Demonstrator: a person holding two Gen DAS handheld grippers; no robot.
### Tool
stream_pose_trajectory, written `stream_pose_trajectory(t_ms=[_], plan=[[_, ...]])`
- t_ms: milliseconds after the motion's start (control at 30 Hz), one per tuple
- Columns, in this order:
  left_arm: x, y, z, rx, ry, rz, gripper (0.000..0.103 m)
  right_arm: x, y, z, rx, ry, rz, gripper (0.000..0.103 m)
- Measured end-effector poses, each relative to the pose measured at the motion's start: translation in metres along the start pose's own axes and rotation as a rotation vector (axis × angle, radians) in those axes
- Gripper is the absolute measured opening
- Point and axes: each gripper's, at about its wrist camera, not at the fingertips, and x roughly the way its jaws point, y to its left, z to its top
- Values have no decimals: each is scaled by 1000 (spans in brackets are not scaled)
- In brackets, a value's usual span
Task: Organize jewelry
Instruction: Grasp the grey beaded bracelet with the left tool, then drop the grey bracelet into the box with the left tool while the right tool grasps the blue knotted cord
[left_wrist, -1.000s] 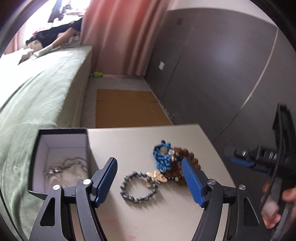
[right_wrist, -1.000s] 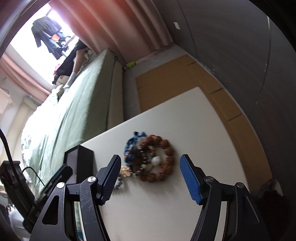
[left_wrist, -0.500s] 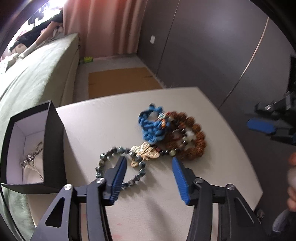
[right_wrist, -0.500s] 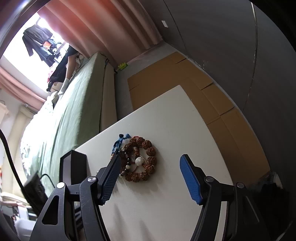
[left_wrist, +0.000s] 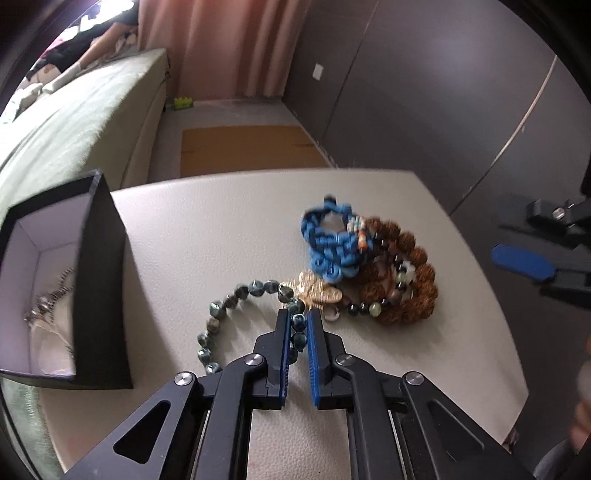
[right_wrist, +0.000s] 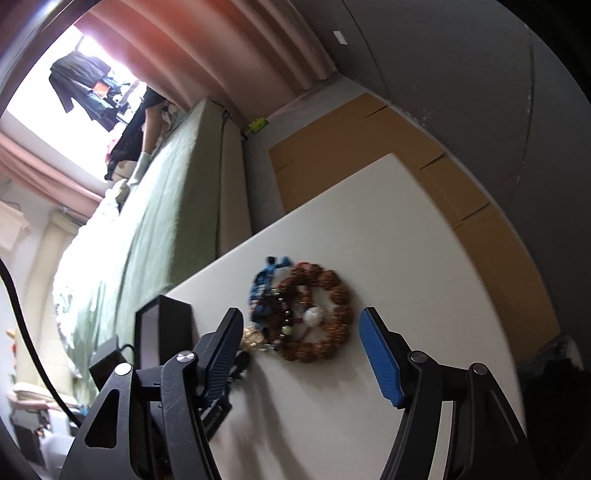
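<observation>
The left gripper (left_wrist: 299, 325), low in the frame's centre, is closing its jaws on the near strand of the green bead bracelet (left_wrist: 236, 317), while the open black jewelry box (left_wrist: 99, 291) stands to its left and the right gripper (right_wrist: 301, 354) hangs half-open, empty.

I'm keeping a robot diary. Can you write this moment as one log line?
left claw: closing on green bead bracelet | right claw: open, empty | box: open
</observation>
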Motion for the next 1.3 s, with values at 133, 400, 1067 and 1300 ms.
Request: stream_pose_trajectory(t_ms=[133, 400, 1067, 1300], plan=[[-22, 8, 7, -31, -57, -32, 9, 10, 11, -2, 4, 15, 56, 63], [-61, 38, 17, -130, -156, -62, 9, 42, 34, -8, -35, 57, 74, 42], [-127, 90, 24, -239, -318, -96, 9, 87, 62, -5, -190, 67, -163, 10], [-142, 116, 22, -297, -353, -78, 9, 60, 69, -8, -203, 10, -75, 9]])
